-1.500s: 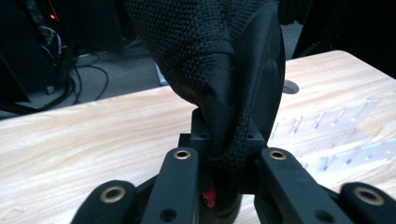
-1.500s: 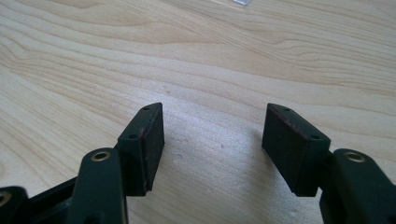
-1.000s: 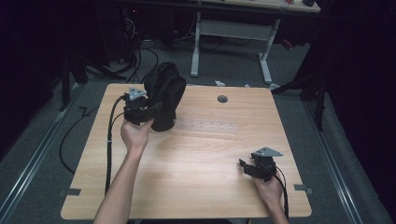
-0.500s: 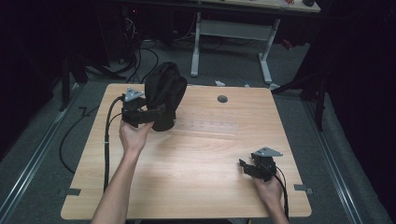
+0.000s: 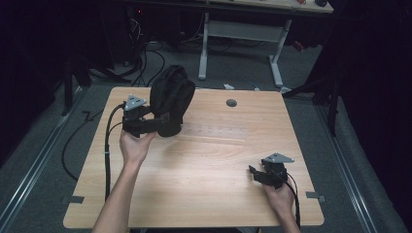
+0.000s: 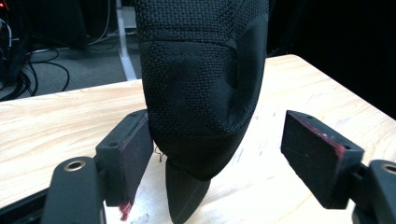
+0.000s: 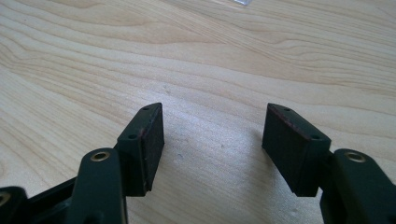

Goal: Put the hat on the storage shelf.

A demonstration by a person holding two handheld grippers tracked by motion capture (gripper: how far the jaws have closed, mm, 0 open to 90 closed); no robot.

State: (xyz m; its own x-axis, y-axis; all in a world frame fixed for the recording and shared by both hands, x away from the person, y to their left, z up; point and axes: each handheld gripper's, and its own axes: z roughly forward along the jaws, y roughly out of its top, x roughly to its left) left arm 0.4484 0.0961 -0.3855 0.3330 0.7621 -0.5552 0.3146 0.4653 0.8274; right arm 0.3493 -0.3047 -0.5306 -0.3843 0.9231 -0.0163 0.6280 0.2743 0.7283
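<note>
A black fabric bag point(image 5: 171, 97) stands upright at the far left of the wooden table point(image 5: 214, 160). My left gripper point(image 5: 156, 124) is at its near lower end. In the left gripper view the bag's bottom corner point(image 6: 201, 93) hangs between the pads. The left pad point(image 6: 136, 154) lies against the fabric and the right pad point(image 6: 310, 154) stands well apart from it. These jaws have just been opening, and the left gripper point(image 6: 224, 140) is open. My right gripper point(image 5: 253, 171) rests near the front right, open point(image 7: 215, 135) over bare wood.
A round grommet hole point(image 5: 231, 103) sits at the table's far middle. The left gripper's cable point(image 5: 108, 145) hangs along the table's left edge. Behind the table stand a white desk frame point(image 5: 243, 29) and floor cables point(image 5: 145, 53).
The left hand has drawn back slightly toward the near left of the bag. The bag and the right hand have stayed in place.
</note>
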